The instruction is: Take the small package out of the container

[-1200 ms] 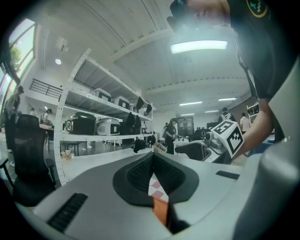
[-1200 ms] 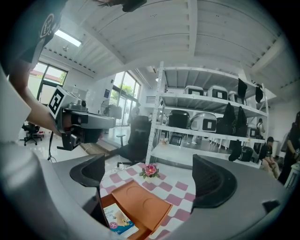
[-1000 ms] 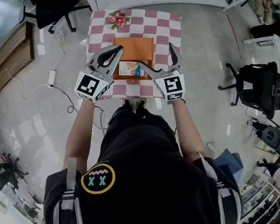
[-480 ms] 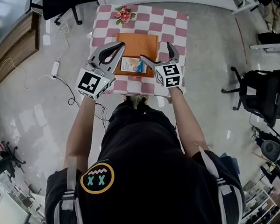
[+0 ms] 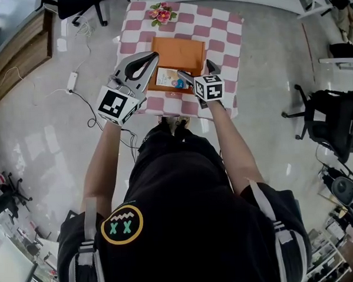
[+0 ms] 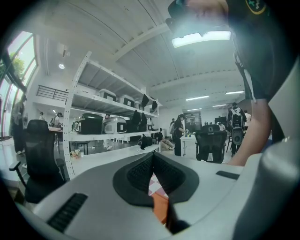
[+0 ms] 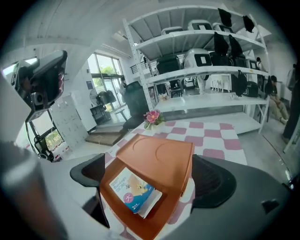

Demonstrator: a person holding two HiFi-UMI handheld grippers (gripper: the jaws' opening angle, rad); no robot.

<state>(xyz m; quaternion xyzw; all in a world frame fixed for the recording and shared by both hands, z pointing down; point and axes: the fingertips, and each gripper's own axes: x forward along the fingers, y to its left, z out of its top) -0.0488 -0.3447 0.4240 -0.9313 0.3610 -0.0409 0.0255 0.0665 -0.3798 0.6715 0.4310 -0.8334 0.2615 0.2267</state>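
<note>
Jaws of right gripper (image 7: 154,180) stand wide apart beside orange container (image 7: 161,157) (small package (image 7: 135,190) lies inside); left gripper (image 6: 152,163) is pressed together, empty.

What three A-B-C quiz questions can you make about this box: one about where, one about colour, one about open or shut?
1. Where is the package? A in the box; B on the floor; C on a shelf.
2. What colour is the box? A blue; B orange; C green.
3. How is the right gripper? A open; B shut on the package; C shut on the box.
Answers: 1 A, it lies in the box's open front. 2 B, orange in both views. 3 A, its jaws stand apart beside the box.
</note>
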